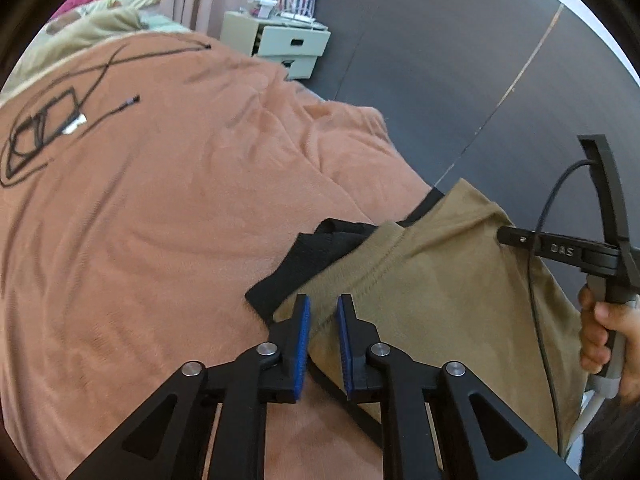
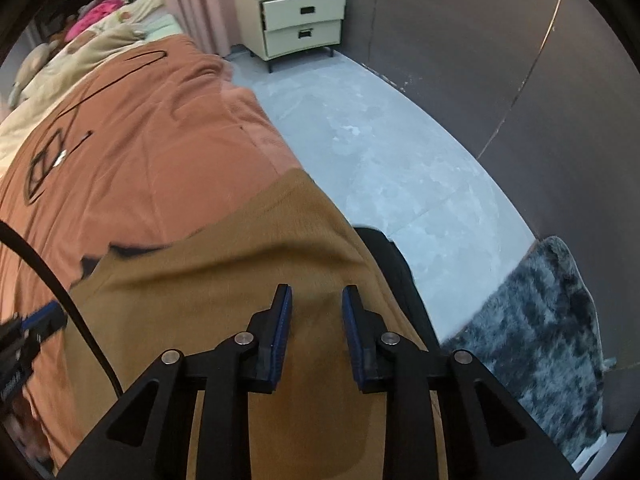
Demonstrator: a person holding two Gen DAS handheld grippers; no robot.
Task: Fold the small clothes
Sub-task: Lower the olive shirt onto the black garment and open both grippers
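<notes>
An olive-brown garment [image 1: 432,280] with black trim [image 1: 308,260] lies on the near right corner of an orange blanket [image 1: 160,200]. My left gripper [image 1: 323,312] straddles the garment's left hem, and its blue pads are drawn in close on the fabric edge. In the right wrist view my right gripper [image 2: 316,304] points steeply down onto the garment [image 2: 224,280], with a dark fold of cloth between its pads. In the left wrist view the right gripper's tip [image 1: 505,236] is sunk into the cloth and creases run out from it. A hand [image 1: 608,332] holds that gripper.
A black cable and a flat black device [image 1: 40,128] lie on the blanket at the far left. The bed's edge drops to a grey floor [image 2: 380,140], where a dark shaggy rug [image 2: 540,340] lies. A cream nightstand [image 2: 300,20] stands by pink curtains, and a dark wall is on the right.
</notes>
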